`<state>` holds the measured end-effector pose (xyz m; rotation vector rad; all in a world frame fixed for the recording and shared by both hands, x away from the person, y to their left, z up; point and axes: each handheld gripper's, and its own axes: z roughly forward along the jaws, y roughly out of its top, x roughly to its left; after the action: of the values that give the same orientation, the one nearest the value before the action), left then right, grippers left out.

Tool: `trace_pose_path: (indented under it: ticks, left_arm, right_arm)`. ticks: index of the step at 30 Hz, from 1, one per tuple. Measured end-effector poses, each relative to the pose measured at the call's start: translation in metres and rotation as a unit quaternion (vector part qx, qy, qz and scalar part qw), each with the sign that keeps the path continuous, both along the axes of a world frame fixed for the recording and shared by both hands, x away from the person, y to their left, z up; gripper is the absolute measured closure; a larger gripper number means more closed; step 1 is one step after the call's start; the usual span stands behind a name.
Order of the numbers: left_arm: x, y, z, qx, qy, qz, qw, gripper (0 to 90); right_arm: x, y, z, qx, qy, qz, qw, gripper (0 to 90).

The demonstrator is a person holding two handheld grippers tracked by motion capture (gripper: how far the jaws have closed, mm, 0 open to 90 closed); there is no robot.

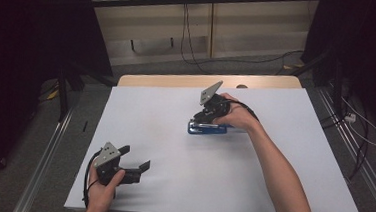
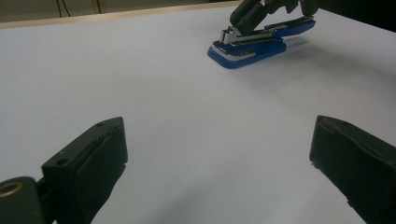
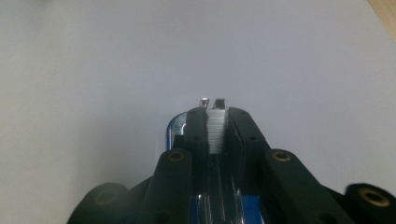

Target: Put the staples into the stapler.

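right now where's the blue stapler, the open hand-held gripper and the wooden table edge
blue stapler (image 2: 247,51), left gripper view, on its blue base
left hand-held gripper (image 1: 133,161), high view, midway between its open fingertips
wooden table edge (image 1: 178,80), high view, on the bare wood strip

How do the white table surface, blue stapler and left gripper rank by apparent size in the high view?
1. White table surface
2. Left gripper
3. Blue stapler, partly hidden under the right gripper, so unsure

Blue stapler (image 1: 207,129) (apparently hinged open), mid-table
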<state>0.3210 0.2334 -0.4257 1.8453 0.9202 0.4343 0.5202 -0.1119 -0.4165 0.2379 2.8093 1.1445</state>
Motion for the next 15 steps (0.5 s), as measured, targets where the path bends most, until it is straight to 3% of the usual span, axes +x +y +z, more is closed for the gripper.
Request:
trace_pose_path:
  ticks: [9,15]
  left_arm:
    - [0.0001,-0.0003,-0.0003,-0.001,0.001,0.0,1.0,4.4]
    - [0.0004,-0.0005,-0.0007,-0.002,0.002,0.0,1.0,4.4]
  right_arm:
    - [0.0002,0.001,-0.0017,0.0,0.006,-0.006,1.0,78.8]
    - [0.0016,-0.0007,-0.0018,0.006,0.01,-0.019,0.9997,72.5]
